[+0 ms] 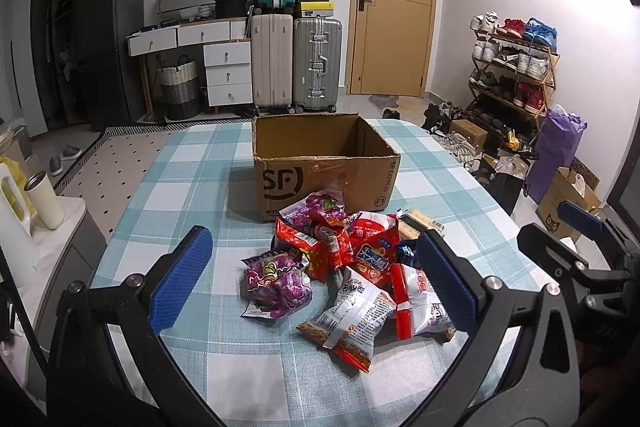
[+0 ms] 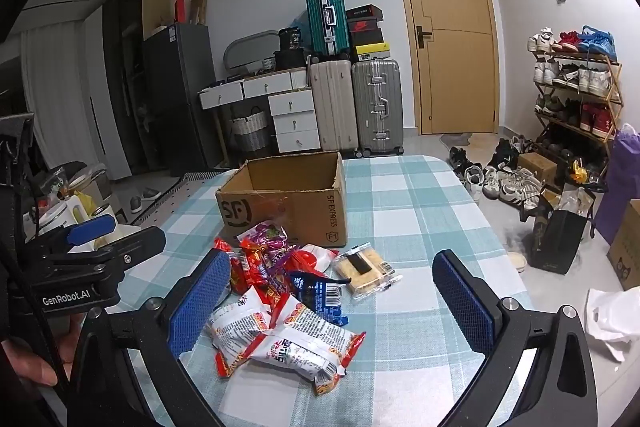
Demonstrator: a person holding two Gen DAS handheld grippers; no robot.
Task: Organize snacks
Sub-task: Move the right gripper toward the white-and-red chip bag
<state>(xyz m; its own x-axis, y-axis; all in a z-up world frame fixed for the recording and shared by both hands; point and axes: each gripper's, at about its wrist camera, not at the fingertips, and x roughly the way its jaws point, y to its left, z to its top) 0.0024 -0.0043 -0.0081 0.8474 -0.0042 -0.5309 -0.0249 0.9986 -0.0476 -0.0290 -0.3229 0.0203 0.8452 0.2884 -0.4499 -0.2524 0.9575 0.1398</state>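
A pile of snack packets (image 1: 344, 267) (image 2: 280, 299) lies on the blue checked tablecloth (image 1: 200, 167) (image 2: 400, 207), just in front of an open cardboard box (image 1: 320, 179) (image 2: 280, 207). The pile holds purple candy bags (image 1: 276, 285), red packets, white-and-red bags (image 2: 296, 339), a dark blue packet (image 2: 316, 287) and a clear pack of crackers (image 2: 364, 271). My left gripper (image 1: 314, 239) hovers on the near side of the pile, open, with nothing gripped. My right gripper (image 2: 332, 261) hangs beside it to the right, also open and holding nothing. Each gripper shows at the edge of the other's view.
A low cabinet with a white cup (image 1: 44, 201) stands left of the table. Right of the table, shoes, a black bag (image 2: 560, 239) and a white plastic bag (image 2: 612, 319) lie on the floor. Suitcases (image 1: 296, 63) and a door stand at the back. A hand (image 2: 28, 363) holds the left gripper.
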